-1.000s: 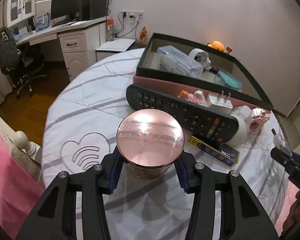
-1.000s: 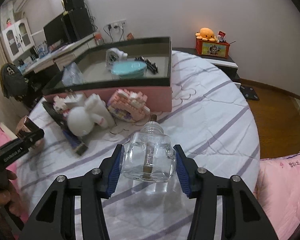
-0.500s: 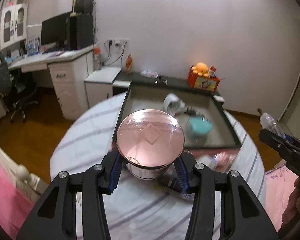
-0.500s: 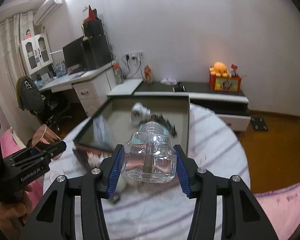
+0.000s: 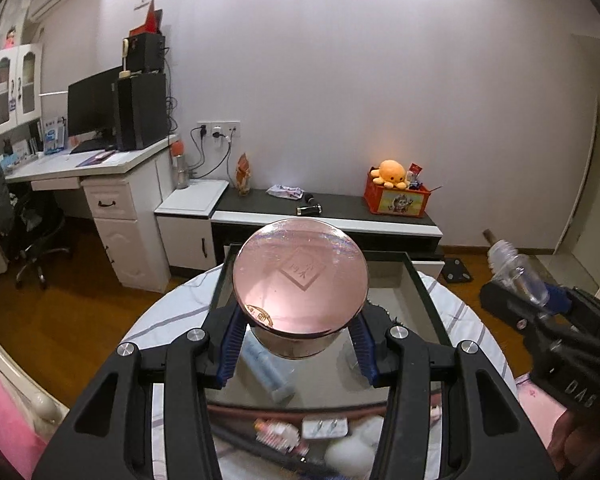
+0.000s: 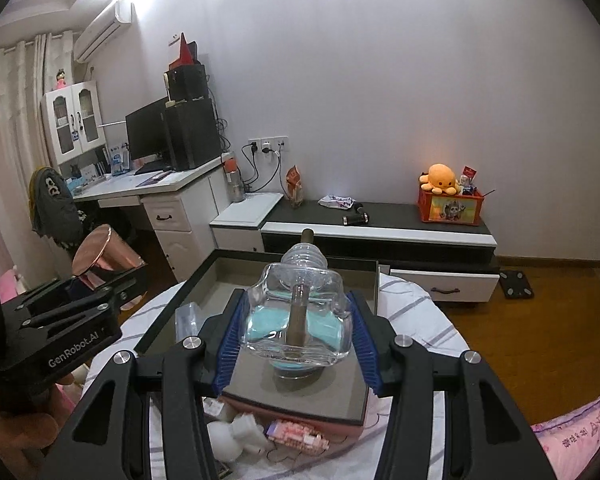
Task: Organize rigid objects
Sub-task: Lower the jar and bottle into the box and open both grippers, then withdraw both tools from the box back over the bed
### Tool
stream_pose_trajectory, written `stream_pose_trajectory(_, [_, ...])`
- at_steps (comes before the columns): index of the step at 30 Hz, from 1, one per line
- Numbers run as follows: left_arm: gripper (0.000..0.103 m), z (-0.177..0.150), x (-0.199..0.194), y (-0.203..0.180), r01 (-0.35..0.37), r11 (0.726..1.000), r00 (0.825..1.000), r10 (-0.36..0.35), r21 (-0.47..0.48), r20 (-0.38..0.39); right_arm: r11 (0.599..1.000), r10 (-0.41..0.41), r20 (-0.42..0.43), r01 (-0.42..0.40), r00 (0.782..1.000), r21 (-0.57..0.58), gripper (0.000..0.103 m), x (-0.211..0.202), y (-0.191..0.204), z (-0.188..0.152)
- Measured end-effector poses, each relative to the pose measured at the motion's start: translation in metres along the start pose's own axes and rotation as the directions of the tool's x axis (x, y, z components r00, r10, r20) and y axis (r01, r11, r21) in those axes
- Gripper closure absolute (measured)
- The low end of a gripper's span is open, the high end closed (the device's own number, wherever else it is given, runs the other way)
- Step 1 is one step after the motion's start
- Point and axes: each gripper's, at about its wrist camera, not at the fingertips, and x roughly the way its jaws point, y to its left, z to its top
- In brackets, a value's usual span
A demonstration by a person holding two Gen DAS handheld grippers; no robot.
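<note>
The left gripper (image 5: 298, 346) is clamping a rose-gold lidded jar (image 5: 300, 284) between its blue pads, jaws part-way apart, holding it in the air above the dark-rimmed storage box (image 5: 424, 288). The left wrist view is showing the jar's mirrored lid with a diamond logo; the right wrist view is showing only its tilted side and rim. The right gripper (image 6: 296, 344) is gripping a clear glass bottle (image 6: 298, 316) with a brown wick, likewise over the box. Only the right view is showing the teal round object (image 6: 260, 322) lying inside, seen through the glass. Both are showing a white toy (image 6: 236, 438) on the striped bedsheet (image 6: 416, 312) beside the box.
</note>
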Motion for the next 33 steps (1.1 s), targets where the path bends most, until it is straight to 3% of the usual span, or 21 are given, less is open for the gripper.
stream_pose_trajectory(8, [0.055,-0.002,0.053,-0.019,0.018,1.0,0.997,-0.016,0.022,-0.072,1.0,-0.018,-0.11,0.018,0.994,0.003,0.052,0.063,-0.016,-0.01])
stream_pose_trajectory(17, [0.054,-0.022,0.12,-0.021,0.005,1.0,0.979,-0.001,0.022,-0.202,0.999,-0.034,-0.235,0.035,0.971,0.002,0.052,0.123,-0.032,-0.029])
stream_pose_trajectory(20, [0.045,-0.023,0.124,-0.02,-0.017,0.999,0.981,0.022,0.027,-0.194,0.999,-0.034,-0.26,0.037,0.965,0.004,0.051,0.133,-0.033,-0.034])
stream_pose_trajectory(22, [0.024,-0.021,0.121,-0.018,-0.025,0.999,0.984,0.029,0.021,-0.177,0.999,-0.033,-0.269,0.037,0.963,0.008,0.044,0.136,-0.035,-0.036])
stream_pose_trajectory(24, [0.017,-0.018,0.114,-0.014,-0.046,0.999,0.989,0.048,0.022,-0.141,0.999,-0.024,-0.267,0.03,0.963,0.02,0.028,0.136,-0.036,-0.038])
stream_pose_trajectory(27, [0.006,-0.014,0.102,-0.008,-0.059,0.998,0.992,0.059,0.006,-0.11,0.999,-0.018,-0.258,0.025,0.966,0.022,0.02,0.132,-0.036,-0.037])
stream_pose_trajectory(30, [0.001,-0.01,0.088,-0.001,-0.086,0.996,0.993,0.085,-0.006,-0.081,0.999,-0.011,-0.259,0.019,0.966,0.03,0.012,0.128,-0.035,-0.035])
stream_pose_trajectory(32, [0.0,-0.009,0.072,0.003,-0.098,0.995,0.993,0.097,-0.016,-0.06,0.999,-0.017,-0.251,0.026,0.968,0.033,0.0,0.121,-0.031,-0.031])
stream_pose_trajectory(33, [0.0,-0.008,0.067,0.007,-0.102,0.995,0.993,0.101,-0.02,-0.053,0.999,-0.02,-0.242,0.029,0.97,0.031,0.0,0.117,-0.029,-0.03])
